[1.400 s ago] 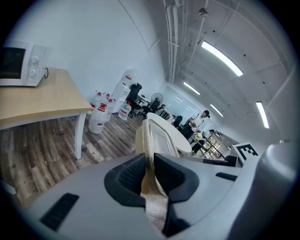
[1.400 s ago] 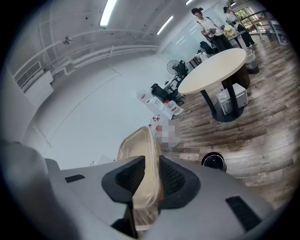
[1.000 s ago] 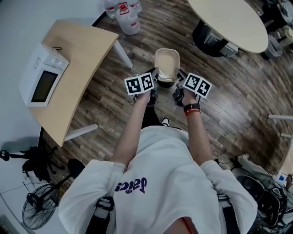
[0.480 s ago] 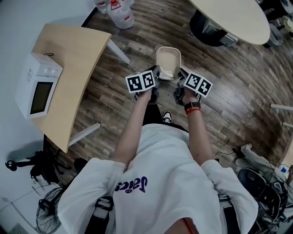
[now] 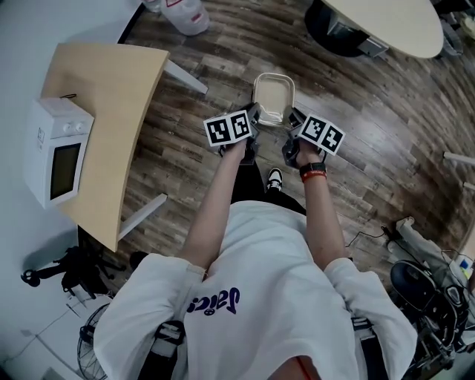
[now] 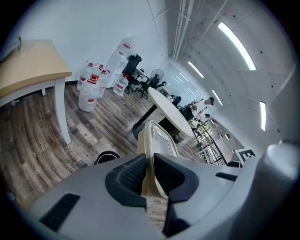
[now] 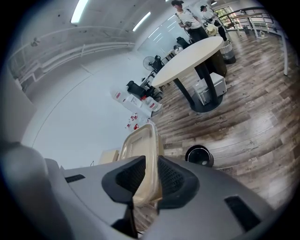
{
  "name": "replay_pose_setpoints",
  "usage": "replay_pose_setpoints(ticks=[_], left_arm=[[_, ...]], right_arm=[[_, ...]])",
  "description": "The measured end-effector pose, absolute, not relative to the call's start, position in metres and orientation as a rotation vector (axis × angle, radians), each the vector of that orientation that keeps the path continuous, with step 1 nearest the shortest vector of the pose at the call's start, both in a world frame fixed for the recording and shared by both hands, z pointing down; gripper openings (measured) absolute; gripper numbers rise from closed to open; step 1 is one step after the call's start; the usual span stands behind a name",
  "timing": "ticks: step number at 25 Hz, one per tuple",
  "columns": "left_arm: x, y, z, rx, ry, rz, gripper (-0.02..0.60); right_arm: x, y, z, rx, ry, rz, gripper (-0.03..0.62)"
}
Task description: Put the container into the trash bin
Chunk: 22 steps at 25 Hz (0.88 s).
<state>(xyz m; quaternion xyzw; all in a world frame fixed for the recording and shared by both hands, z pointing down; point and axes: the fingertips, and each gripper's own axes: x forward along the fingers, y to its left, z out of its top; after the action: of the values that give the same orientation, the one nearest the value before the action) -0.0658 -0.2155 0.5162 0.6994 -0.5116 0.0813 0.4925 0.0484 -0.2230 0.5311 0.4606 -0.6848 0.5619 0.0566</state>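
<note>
Down they come: both grippers and the load sit lower than a second ago, and the beige rectangular lidded plastic container (image 5: 272,96) looks smaller from the head view. It hangs in the air over the dark wood-plank floor (image 5: 386,126), lid facing up, carried between the two hands. The left gripper (image 5: 254,119) is clenched on its left rim; in the left gripper view the black ribbed pads press the container's edge (image 6: 157,140) from both sides. The right gripper (image 5: 292,122) pinches the opposite rim the same way (a firm bite on that thin lip). A round black trash bin (image 7: 199,155) stands on the floor at 4 o'clock of the container in the right gripper view, and at 8 o'clock of it in the left gripper view. Further out in the head view, a pale wooden desk (image 5: 111,89) lies at 9 o'clock with a white microwave (image 5: 56,152) on it, and a round beige table (image 5: 386,22) sits at 1 o'clock.
</note>
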Motion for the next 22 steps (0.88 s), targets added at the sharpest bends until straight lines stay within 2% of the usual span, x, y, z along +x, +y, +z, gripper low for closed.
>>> replay_pose_setpoints(ticks=[22], left_arm=[[-0.085,-0.300,0.647,1.641,-1.180,0.271,0.063]], right_arm=[[0.025,-0.306,0.656,1.369,-1.939,1.727,0.101]])
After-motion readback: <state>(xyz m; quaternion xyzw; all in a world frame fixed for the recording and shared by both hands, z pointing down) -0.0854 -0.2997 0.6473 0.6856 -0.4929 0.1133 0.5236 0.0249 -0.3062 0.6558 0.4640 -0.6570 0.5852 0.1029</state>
